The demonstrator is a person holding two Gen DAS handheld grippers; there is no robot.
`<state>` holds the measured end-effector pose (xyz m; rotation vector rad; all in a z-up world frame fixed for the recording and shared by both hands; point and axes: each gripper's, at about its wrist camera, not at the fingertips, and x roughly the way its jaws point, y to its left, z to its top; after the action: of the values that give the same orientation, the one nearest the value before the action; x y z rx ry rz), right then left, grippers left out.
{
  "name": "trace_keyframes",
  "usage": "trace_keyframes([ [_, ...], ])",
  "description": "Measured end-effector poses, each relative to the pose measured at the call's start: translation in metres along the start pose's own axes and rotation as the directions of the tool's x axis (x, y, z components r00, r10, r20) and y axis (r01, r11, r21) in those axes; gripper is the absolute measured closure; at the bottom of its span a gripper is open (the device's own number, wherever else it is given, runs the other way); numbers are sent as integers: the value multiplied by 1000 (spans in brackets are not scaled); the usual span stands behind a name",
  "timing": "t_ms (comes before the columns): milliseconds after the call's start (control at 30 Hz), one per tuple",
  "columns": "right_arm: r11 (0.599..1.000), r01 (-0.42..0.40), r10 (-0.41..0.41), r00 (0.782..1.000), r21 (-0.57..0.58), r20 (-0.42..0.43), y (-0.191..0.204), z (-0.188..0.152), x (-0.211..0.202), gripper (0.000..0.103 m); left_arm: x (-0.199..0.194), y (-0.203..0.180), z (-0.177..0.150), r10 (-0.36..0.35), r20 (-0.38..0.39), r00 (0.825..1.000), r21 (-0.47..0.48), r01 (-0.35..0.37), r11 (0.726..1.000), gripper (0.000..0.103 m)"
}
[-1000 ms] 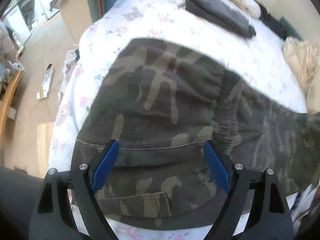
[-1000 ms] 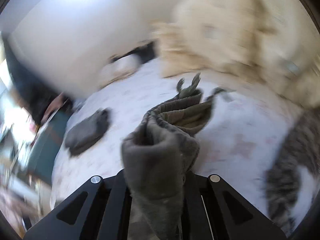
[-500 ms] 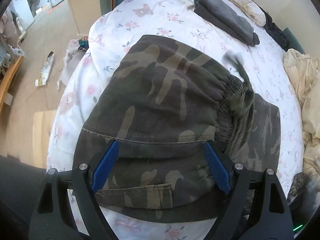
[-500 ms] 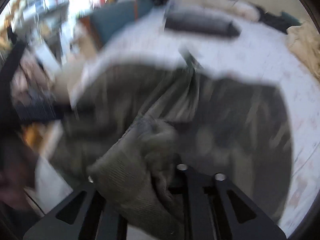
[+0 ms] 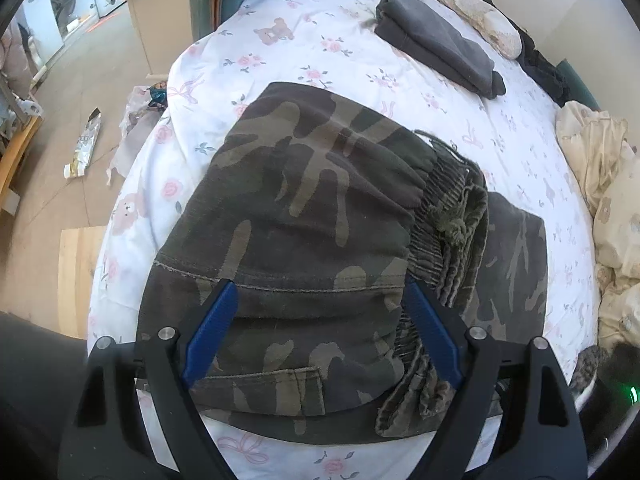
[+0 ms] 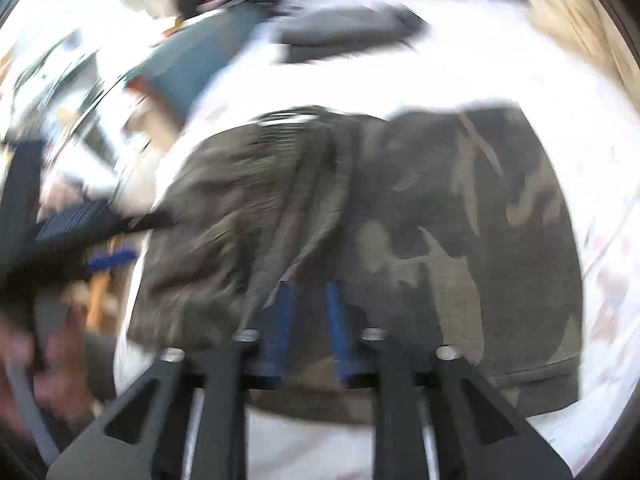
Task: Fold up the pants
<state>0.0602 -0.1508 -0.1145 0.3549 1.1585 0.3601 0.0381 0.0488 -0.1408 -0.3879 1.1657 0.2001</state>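
Here, camouflage pants (image 5: 304,232) lie folded into a thick bundle on a floral bed sheet (image 5: 304,32), directly under and ahead of the left gripper (image 5: 320,312). Its blue-padded fingers (image 5: 212,328) stand wide apart above the cloth, clamping nothing. The ribbed cuffs (image 5: 452,216) lie bunched on top, just right of that gripper, over a lower layer that sticks out further right. The bundle's long axis seems to run from the near right, away to the far left. In the blurred right wrist view, the right gripper (image 6: 310,300) hovers over the pants (image 6: 440,216) with a narrow gap between its pads; nothing appears pinched. To finish this fold well, likely press the cuffs flat and square the edges. A folded grey garment (image 5: 436,44) lies well ahead.
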Motion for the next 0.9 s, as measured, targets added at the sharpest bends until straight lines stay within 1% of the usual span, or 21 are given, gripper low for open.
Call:
trace_keyframes([
  [33,1000,-9,9,998,10,-62,-1,-3,19,87,1,0,-1,6,-1,1000,2,-6,1000,19],
  [67,999,-28,31,988,16,-154,2,-9,40,87,3,1,-1,10,-2,1000,1,-10,1000,19],
  [100,1000,-22,23,978,6,-205,6,-17,53,89,4,1,-1,14,-5,1000,0,-14,1000,19],
  [133,999,9,-16,982,-37,-190,14,-22,54,90,5,1,0,17,-9,1000,-3,-17,1000,19],
  [167,999,14,-21,984,-45,-176,16,-21,49,90,5,2,0,17,-10,1000,-6,-17,1000,19],
  [233,1000,17,-14,985,20,-172,10,-17,33,90,4,2,0,12,-9,1000,-13,-13,1000,19],
  [300,996,30,-23,997,87,-79,-4,-14,4,86,2,-2,-1,0,-8,1000,-3,0,1000,19],
  [333,989,47,-47,999,142,-10,-18,-13,-22,74,1,-5,-1,-4,-7,1000,7,4,1000,19],
  [367,978,67,-75,997,196,33,-30,-13,-38,44,0,-7,-2,-6,-4,1000,15,6,1000,19],
  [400,963,79,-103,991,259,81,-45,-15,-54,30,-1,-9,-2,-10,-3,1000,21,10,1000,19],
  [433,931,103,-156,980,351,126,-68,-20,-73,30,-2,-11,-2,-16,-2,1000,28,16,999,19],
  [467,907,126,-193,973,403,130,-86,-24,-80,31,-2,-13,-2,-20,-2,1000,34,20,999,19],
  [567,788,183,-294,951,587,97,-138,-44,-90,31,-4,-16,-4,-29,3,1000,45,29,999,19],
  [600,749,163,-287,954,643,91,-152,-52,-88,32,-4,-16,-4,-28,5,1000,48,27,998,19],
  [667,686,94,-219,972,721,82,-168,-66,-72,36,-2,-16,-5,-24,7,1000,51,23,998,19],
  [700,673,51,-167,982,738,85,-173,-68,-64,38,-1,-16,-5,-24,4,1000,50,23,998,19],
  [733,679,31,-139,986,733,87,-177,-65,-56,38,0,-17,-6,-28,-3,1000,50,28,998,19],
  [767,699,41,-143,986,714,83,-173,-61,-54,39,1,-17,-6,-33,-5,999,53,33,998,19],
  [833,735,22,-124,987,678,102,-164,-53,-49,57,-3,-17,-9,-39,11,999,84,38,996,19],
  [867,735,25,-135,985,678,110,-163,-54,-47,73,-6,-15,-10,-30,19,999,98,28,995,19],
  [900,737,24,-147,981,675,126,-161,-54,-49,81,-9,-13,-12,-18,20,1000,115,15,993,19],
])
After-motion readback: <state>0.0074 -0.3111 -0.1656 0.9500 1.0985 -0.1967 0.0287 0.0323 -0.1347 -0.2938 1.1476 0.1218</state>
